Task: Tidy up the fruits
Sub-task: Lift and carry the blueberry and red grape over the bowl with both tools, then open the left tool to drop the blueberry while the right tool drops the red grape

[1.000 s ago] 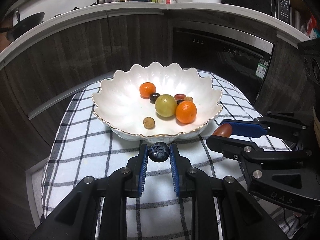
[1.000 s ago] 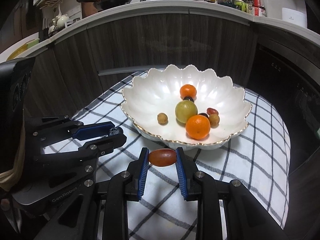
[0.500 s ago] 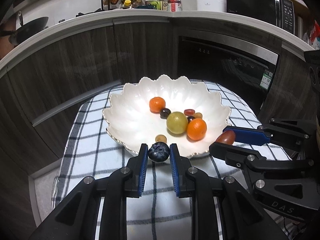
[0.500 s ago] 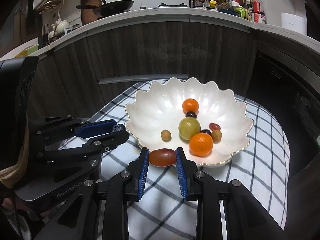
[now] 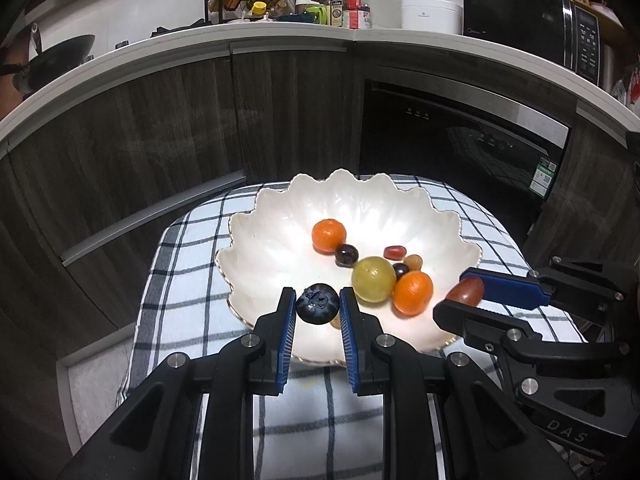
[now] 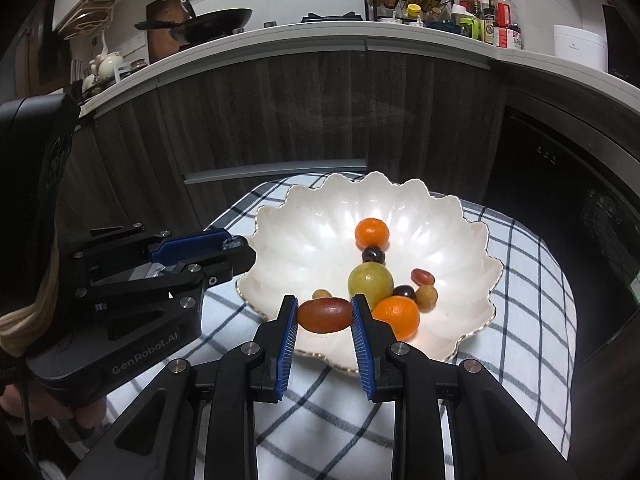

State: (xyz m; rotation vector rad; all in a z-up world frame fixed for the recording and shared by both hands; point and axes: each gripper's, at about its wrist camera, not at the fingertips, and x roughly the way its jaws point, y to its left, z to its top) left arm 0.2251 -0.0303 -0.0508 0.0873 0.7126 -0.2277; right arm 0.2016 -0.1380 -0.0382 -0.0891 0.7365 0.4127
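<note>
Two hand-held grippers carrying fruit to a bowl. Left gripper (image 5: pixel 318 310): fingers closed down on a blueberry (image 5: pixel 318 304), pinched between the blue pads at the tips. Right gripper (image 6: pixel 324 316): fingers closed on an oblong red grape tomato (image 6: pixel 325 314), held crosswise with one end against each pad.

Step in hand, as judged: release of both fruits into the white scalloped bowl (image 5: pixel 280 216). To do it well, bring each pair of fingertips clear beyond the near gold rim and low over a bare patch of the bowl floor, then part the fingers only slightly, so the round fruit settles and does not roll or bounce out. The two grippers are close side by side; staggered releases would avoid contact.

Near to far from the fingers: the checked cloth (image 6: pixel 320 420) on the desk lies below the fingers; the bowl's near rim lies just below the tips; beyond them rest a small tan fruit (image 6: pixel 321 294), a near tangerine (image 6: pixel 397 316), a green grape (image 6: pixel 370 282), dark grapes, a second small red tomato (image 6: pixel 423 277) and a far tangerine (image 6: pixel 372 233).
</note>
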